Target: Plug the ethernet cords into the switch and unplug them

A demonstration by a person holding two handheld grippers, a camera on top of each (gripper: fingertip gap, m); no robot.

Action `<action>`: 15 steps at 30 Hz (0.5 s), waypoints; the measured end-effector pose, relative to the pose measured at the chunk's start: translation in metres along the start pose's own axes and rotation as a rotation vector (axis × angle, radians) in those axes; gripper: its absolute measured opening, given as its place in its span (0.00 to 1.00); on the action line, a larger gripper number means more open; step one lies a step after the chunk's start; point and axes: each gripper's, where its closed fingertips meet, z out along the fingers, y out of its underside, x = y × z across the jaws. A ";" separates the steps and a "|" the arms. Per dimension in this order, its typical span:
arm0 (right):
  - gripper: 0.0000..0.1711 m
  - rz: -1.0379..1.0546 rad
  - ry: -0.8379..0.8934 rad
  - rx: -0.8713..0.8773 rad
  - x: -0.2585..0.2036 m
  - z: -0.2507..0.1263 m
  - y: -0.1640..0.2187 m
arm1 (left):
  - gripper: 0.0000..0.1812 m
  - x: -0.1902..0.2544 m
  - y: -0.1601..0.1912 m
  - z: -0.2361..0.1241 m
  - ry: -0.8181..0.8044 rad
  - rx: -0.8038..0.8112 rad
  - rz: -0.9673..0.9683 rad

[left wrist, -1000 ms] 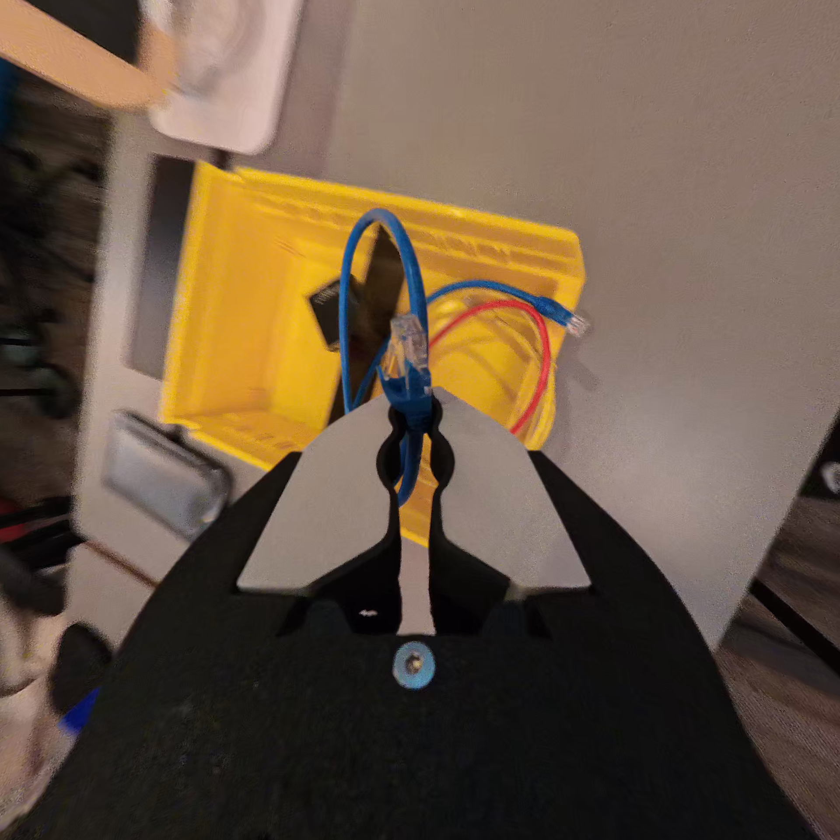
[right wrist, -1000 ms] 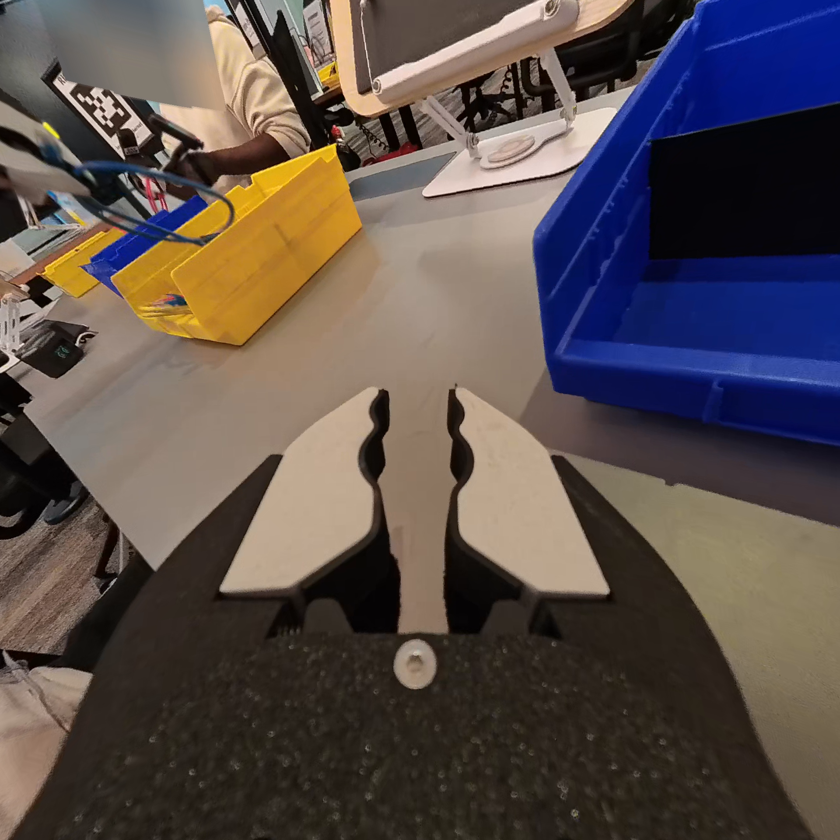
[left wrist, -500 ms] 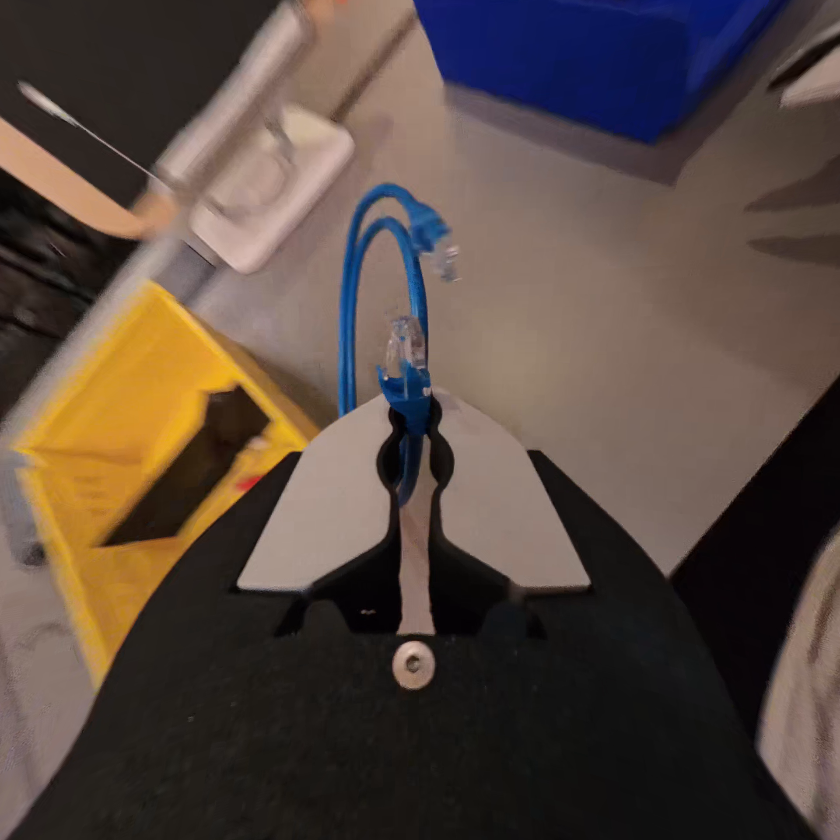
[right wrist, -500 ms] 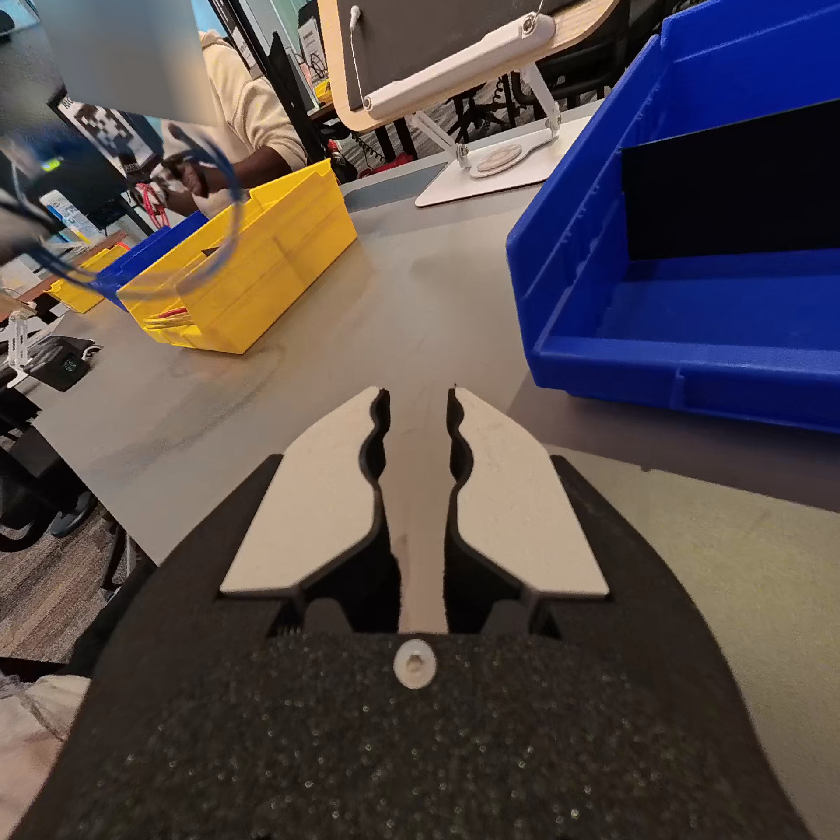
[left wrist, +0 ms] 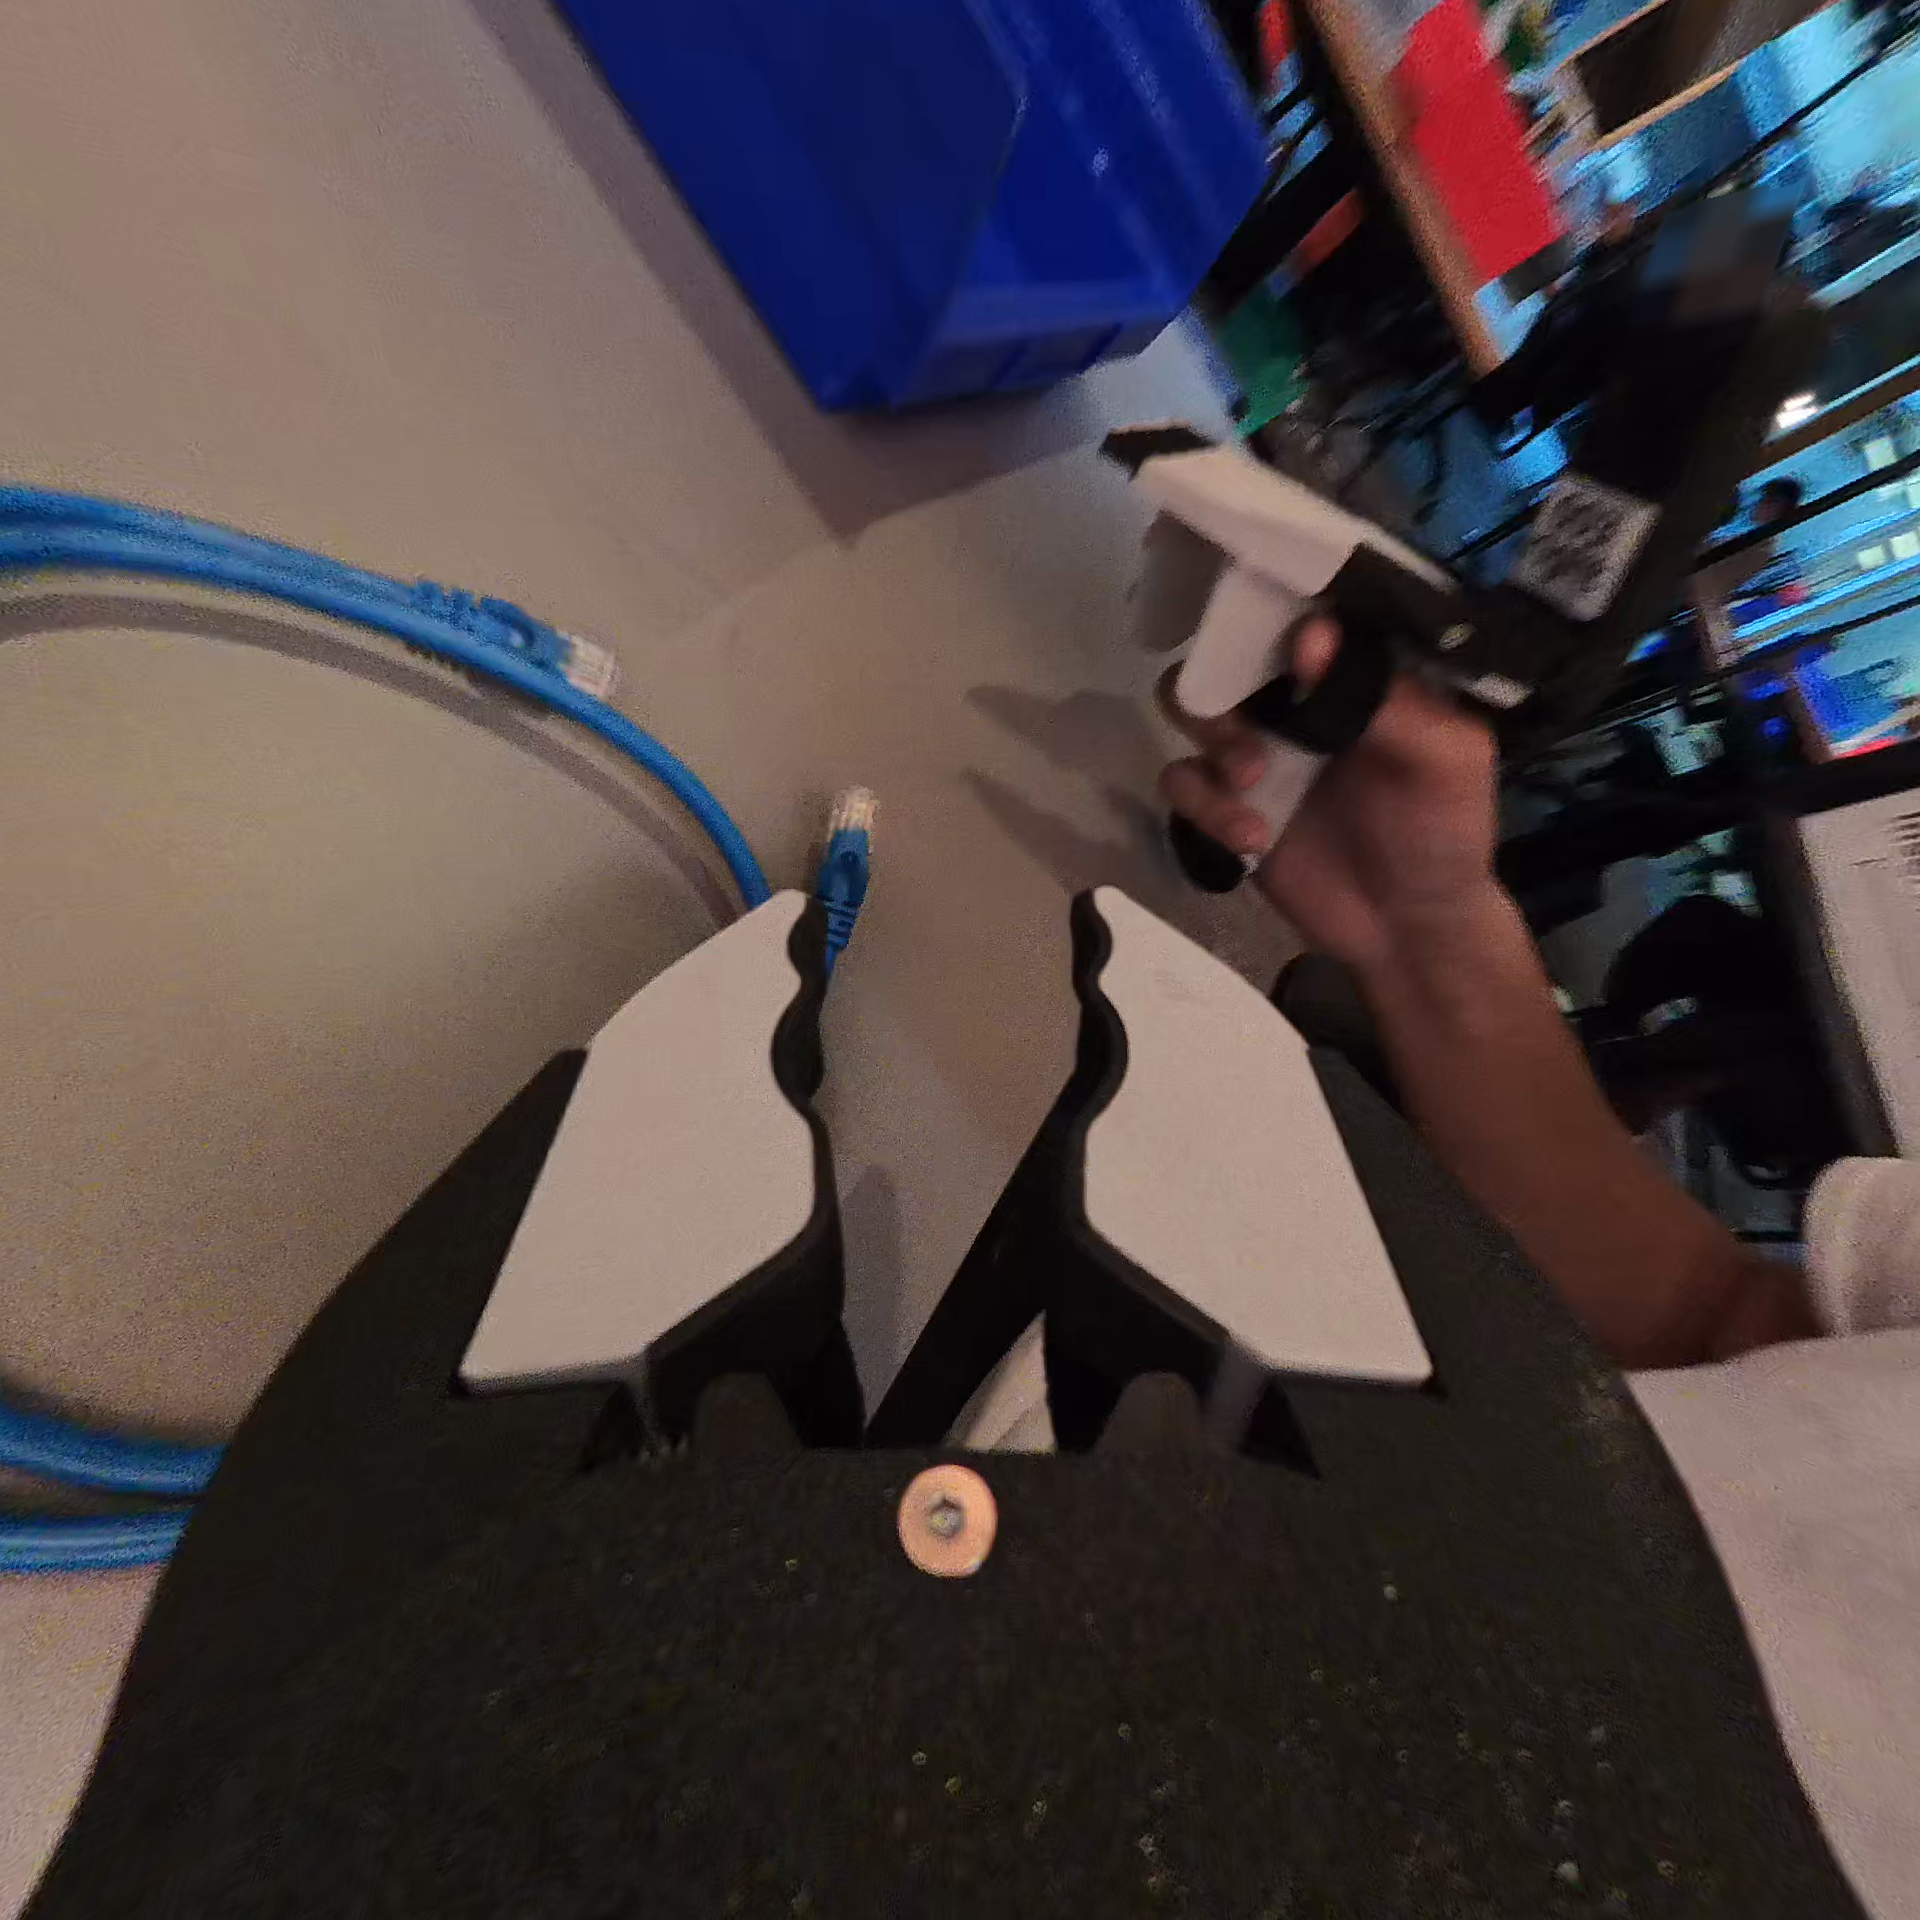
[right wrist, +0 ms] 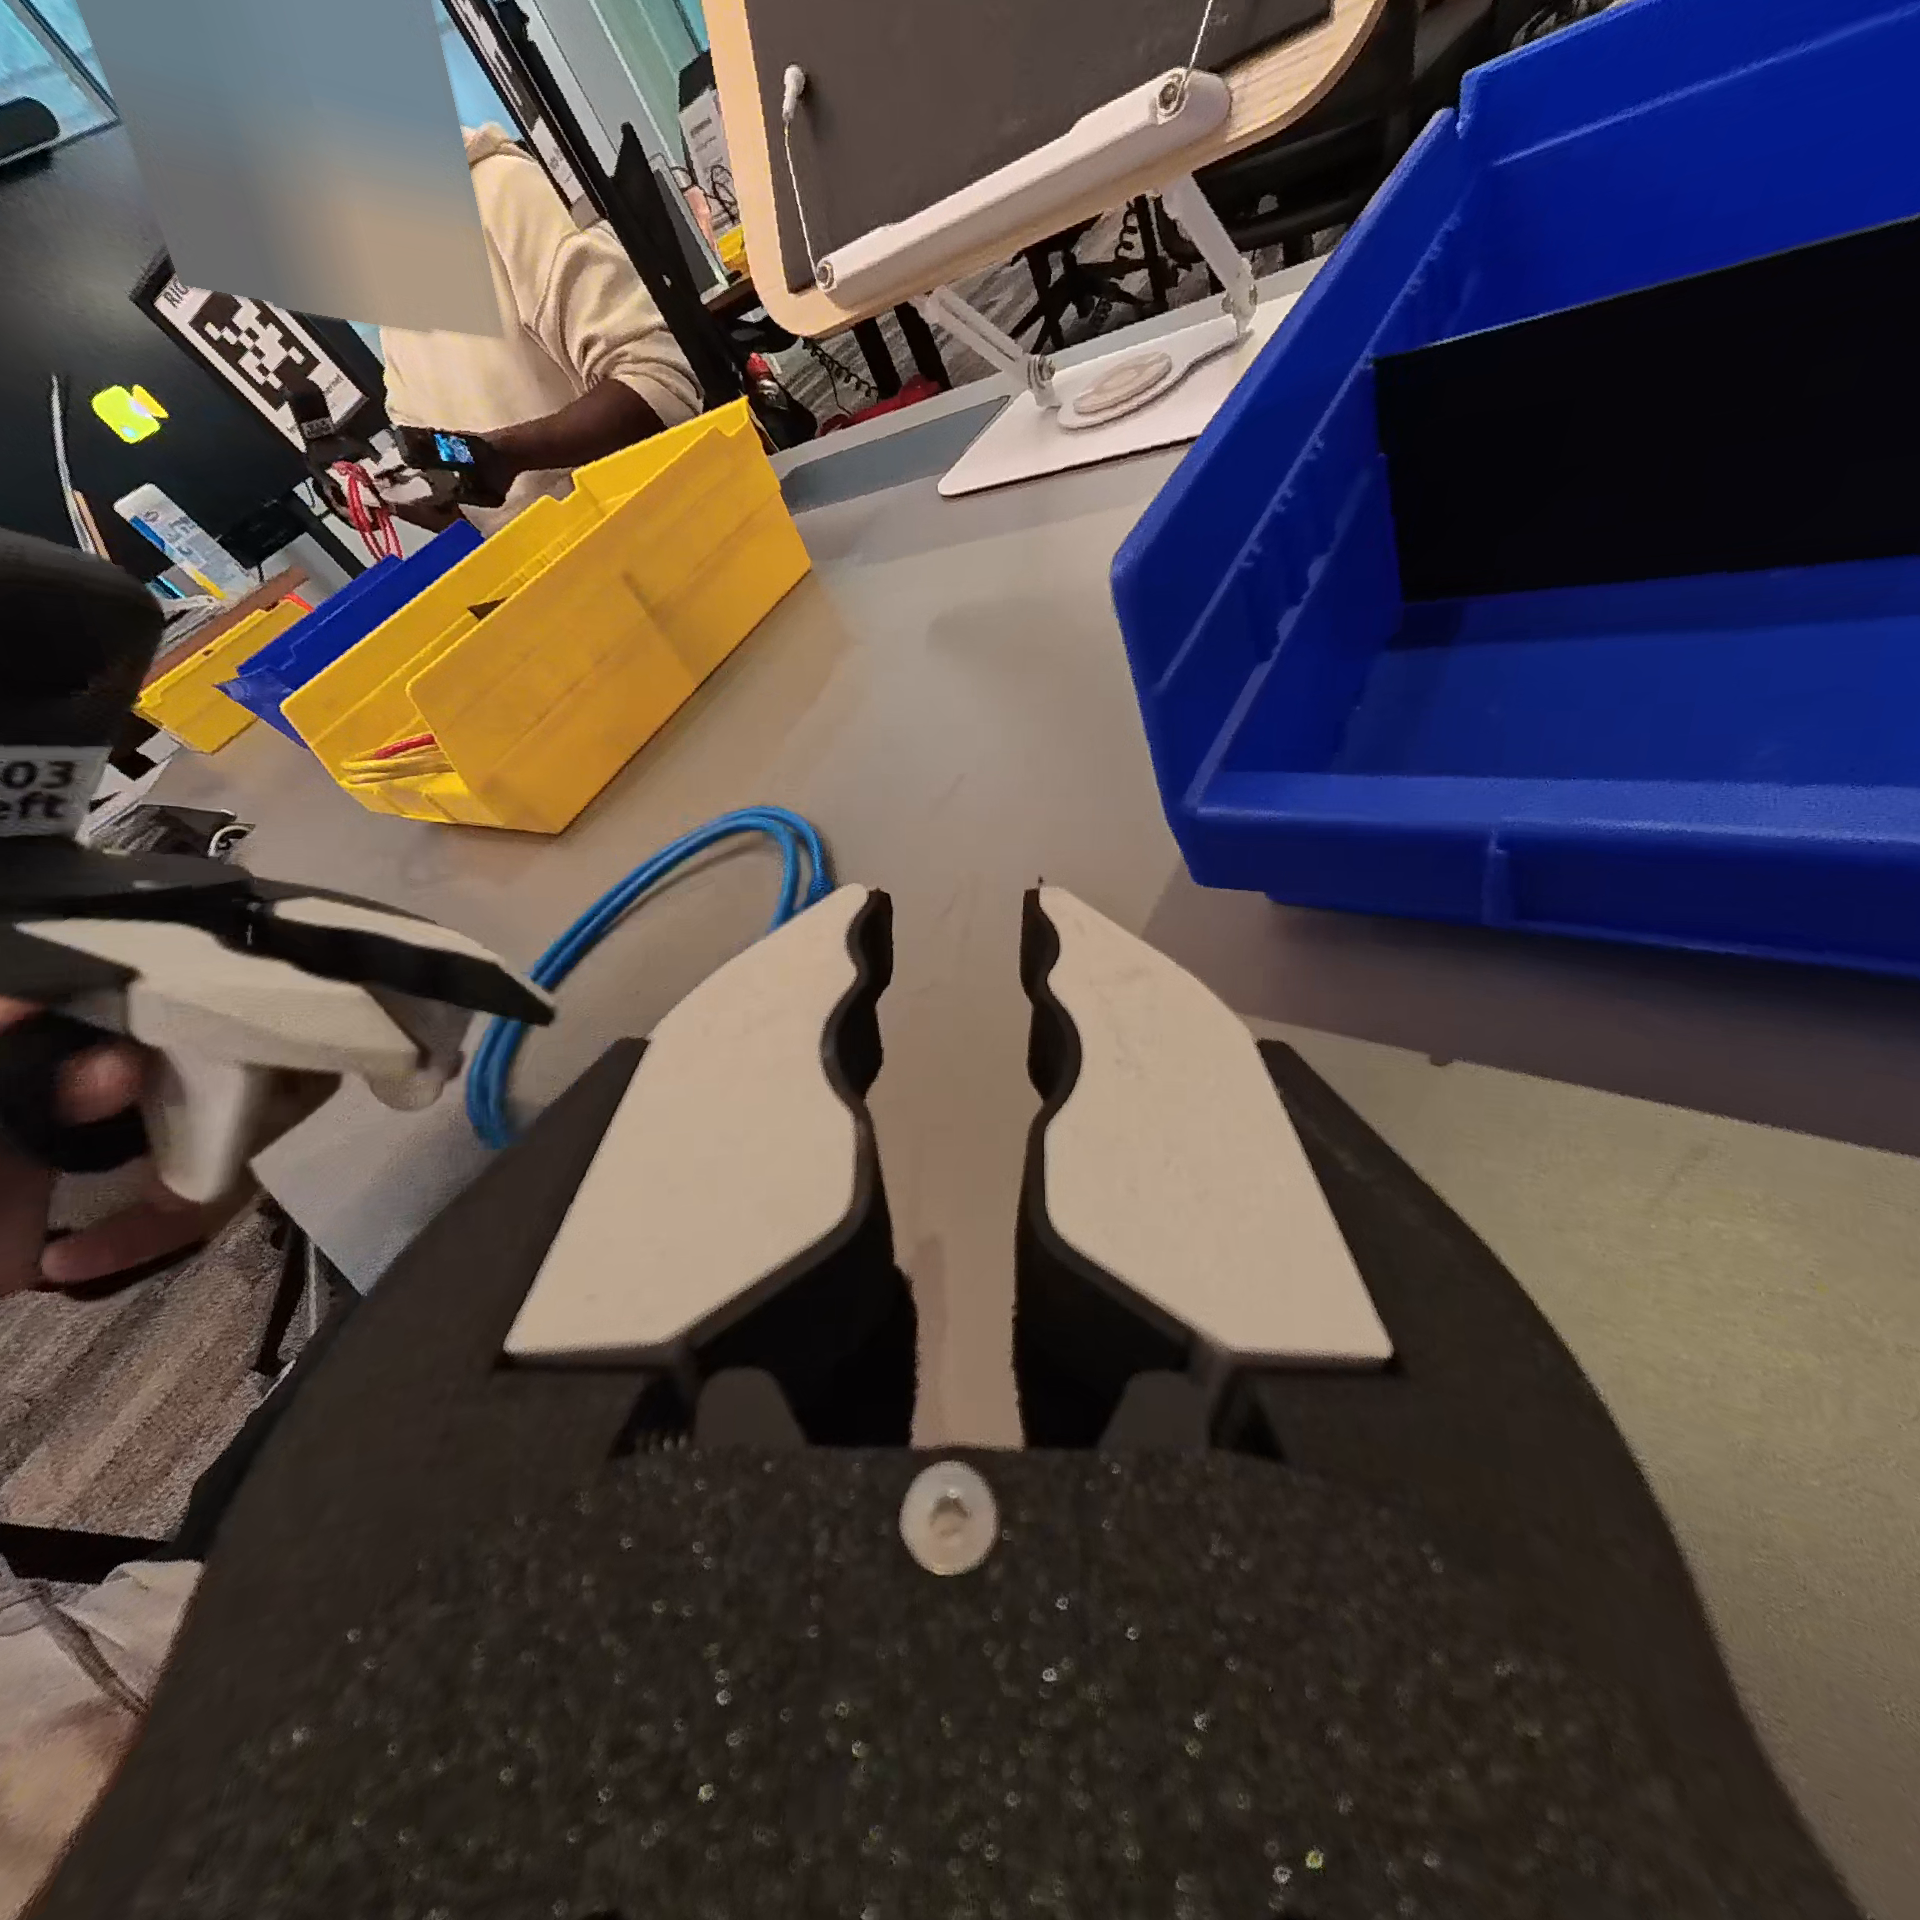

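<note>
Blue cord [left wrist: 312, 592] plugs show left — yellow bin [right wrist: 582, 644] right.

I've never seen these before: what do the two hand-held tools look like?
Each tool has two pale grey, wavy-edged fingers on a grainy black body with a round metal screw. The right tool has a white pistol-style handle and a checkered black-and-white tag. The person wears a cream sleeve.

The blue ethernet cord [left wrist: 312, 592] lies looped on the grey table, both clear plugs free.
</note>
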 end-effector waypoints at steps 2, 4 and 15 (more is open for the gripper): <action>0.14 -0.003 0.001 0.000 0.000 -0.001 0.000 | 0.25 -0.004 -0.008 -0.014 0.025 0.036 0.022; 0.14 -0.011 0.006 -0.002 0.000 -0.001 0.001 | 0.22 -0.026 -0.014 -0.034 -0.025 0.039 0.105; 0.14 -0.024 0.002 -0.021 -0.003 0.002 0.004 | 0.24 -0.149 0.003 -0.059 -0.465 -0.182 0.321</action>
